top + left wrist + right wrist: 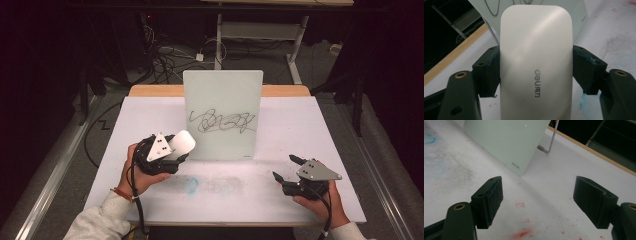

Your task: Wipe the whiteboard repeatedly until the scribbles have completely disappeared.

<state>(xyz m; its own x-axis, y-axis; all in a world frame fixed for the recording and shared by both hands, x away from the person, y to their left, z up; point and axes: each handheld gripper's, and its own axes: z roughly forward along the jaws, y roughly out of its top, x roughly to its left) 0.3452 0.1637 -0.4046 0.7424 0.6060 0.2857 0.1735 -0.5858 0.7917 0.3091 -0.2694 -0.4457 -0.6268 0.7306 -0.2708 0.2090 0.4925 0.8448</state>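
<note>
A pale glass board (223, 115) stands upright at the table's middle, with a black scribble (223, 121) across it. My left gripper (172, 150) is shut on a white rounded eraser (183, 143), held just left of the board's lower left corner. In the left gripper view the eraser (536, 62) sits clamped between both pads, and its face carries a grey "deli" mark. My right gripper (284, 168) rests open low on the table, to the right of the board. Its jaws stand wide apart with nothing between them (539, 202), and the board's lower corner (509, 142) lies ahead.
The white table top (310, 130) has a blue smudge (190, 185) near the front and red marks (521, 233) under the right gripper. A metal prop (550, 143) holds the board from behind. A wooden edge (150, 90) runs along the back. Cables lie on the floor beyond.
</note>
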